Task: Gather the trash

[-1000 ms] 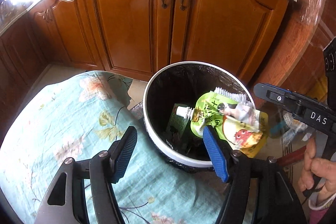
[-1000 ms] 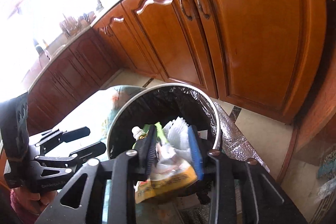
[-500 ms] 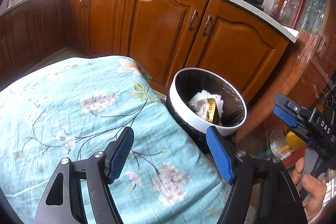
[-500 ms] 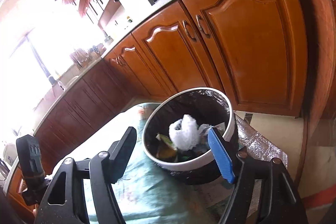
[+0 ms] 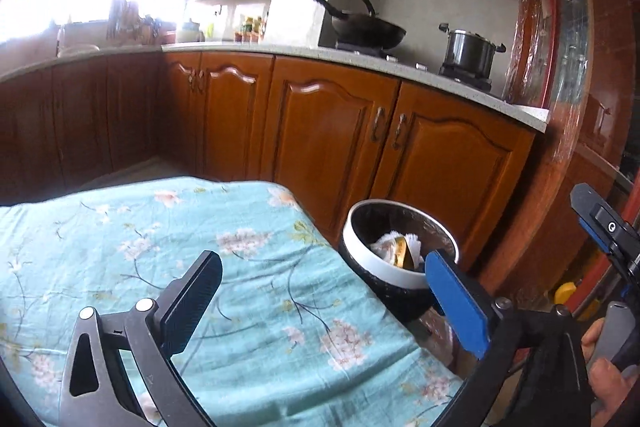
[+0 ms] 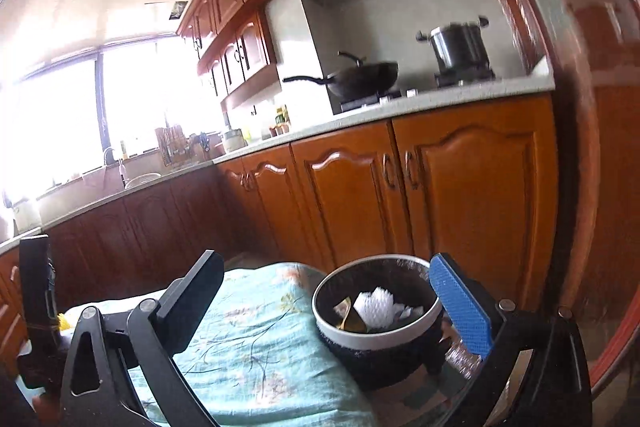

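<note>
A round trash bin with a white rim and black liner stands by the table's far right corner; it also shows in the right wrist view. Inside lie white foam netting and a yellow-gold wrapper. My left gripper is open and empty above the floral tablecloth, pulled back from the bin. My right gripper is open and empty, raised in front of the bin. The right gripper's tip shows at the right edge of the left wrist view.
Wooden kitchen cabinets stand close behind the bin, under a counter with a black wok and a steel pot. A reddish wooden door frame rises on the right. The left gripper's body shows at the left edge.
My right gripper opened and let the pouch and netting drop into the bin. Both grippers then lifted and pulled back, so the bin looks smaller and lower.
</note>
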Tool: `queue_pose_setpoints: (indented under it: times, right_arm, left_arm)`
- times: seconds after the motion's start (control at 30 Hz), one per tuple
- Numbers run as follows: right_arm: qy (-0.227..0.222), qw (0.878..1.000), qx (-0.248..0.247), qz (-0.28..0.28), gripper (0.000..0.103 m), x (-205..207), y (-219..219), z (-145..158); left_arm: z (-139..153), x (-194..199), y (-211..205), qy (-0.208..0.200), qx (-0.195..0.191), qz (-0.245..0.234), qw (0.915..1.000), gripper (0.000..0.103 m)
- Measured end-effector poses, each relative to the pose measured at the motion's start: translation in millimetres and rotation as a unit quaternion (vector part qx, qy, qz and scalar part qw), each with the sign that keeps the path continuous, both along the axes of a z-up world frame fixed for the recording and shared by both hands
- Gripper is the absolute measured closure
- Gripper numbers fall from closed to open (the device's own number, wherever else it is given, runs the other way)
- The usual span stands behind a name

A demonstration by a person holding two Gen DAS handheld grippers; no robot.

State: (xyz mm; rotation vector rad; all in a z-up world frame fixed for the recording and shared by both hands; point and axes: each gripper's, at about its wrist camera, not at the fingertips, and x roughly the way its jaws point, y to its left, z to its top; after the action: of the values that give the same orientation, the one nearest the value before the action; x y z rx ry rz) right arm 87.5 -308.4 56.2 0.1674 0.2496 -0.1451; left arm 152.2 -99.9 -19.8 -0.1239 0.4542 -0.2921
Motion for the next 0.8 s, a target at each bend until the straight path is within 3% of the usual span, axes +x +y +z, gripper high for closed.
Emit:
queue_pose_setpoints:
  times: [0.1,0.23,0.43,0.8]
  right_arm:
    - [-0.014,0.999,-0.039,-0.015,0.0,-9,12,-2]
    - [0.013,0.999,-0.041,-0.015,0.0,-6,15,-19]
    - [0.046,0.998,-0.029,-0.018,0.0,-1,12,-39]
    - [0.058,0.998,-0.03,-0.024,0.0,-4,12,-47]
  left_arm:
    - [-5,-21,-3,-0.03,0.026,0.016,0.9991,0.001]
    - [-15,-37,-11,-0.045,0.052,0.023,0.9974,0.001]
    - [-24,-41,-17,-0.046,0.072,0.034,0.9957,0.001]
    - [-28,-27,-15,-0.041,0.086,0.038,0.9948,0.001]
